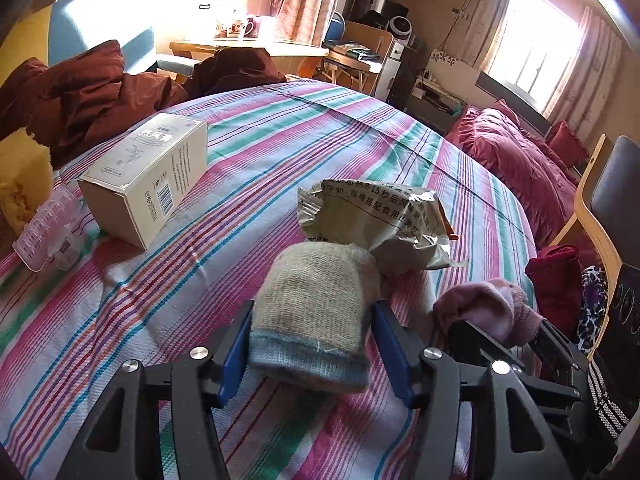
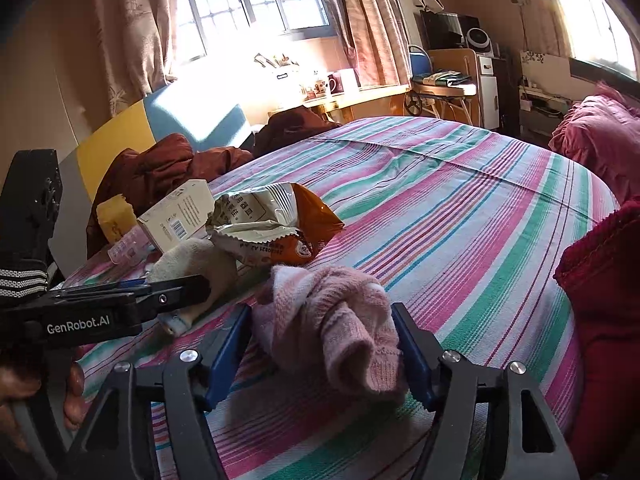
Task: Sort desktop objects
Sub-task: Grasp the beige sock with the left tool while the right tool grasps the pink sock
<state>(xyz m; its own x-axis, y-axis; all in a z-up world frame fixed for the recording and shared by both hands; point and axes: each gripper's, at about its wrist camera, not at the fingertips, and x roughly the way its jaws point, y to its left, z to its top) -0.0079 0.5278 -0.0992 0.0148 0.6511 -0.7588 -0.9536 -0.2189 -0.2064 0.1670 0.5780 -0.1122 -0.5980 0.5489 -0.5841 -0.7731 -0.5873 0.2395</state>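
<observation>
Your surface (image 1: 280,140) wears a striped cloth. At its left edge lie a clear plastic case (image 1: 48,228) and a white box (image 1: 148,176); a crumpled snack bag (image 1: 372,220) sits toward the middle. Your left gripper (image 1: 312,344) is clamped on a grey sock (image 1: 316,312); your right gripper (image 2: 324,348) is clamped on a pink sock (image 2: 340,320), both near the front edge. Curtained windows and a cluttered desk (image 1: 248,46) stand behind, a red quilt (image 1: 520,160) to the right.

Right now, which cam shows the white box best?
Left wrist: the white box is unobstructed, top, side and barcode end visible. Right wrist shows only part of it, behind the snack bag.
</observation>
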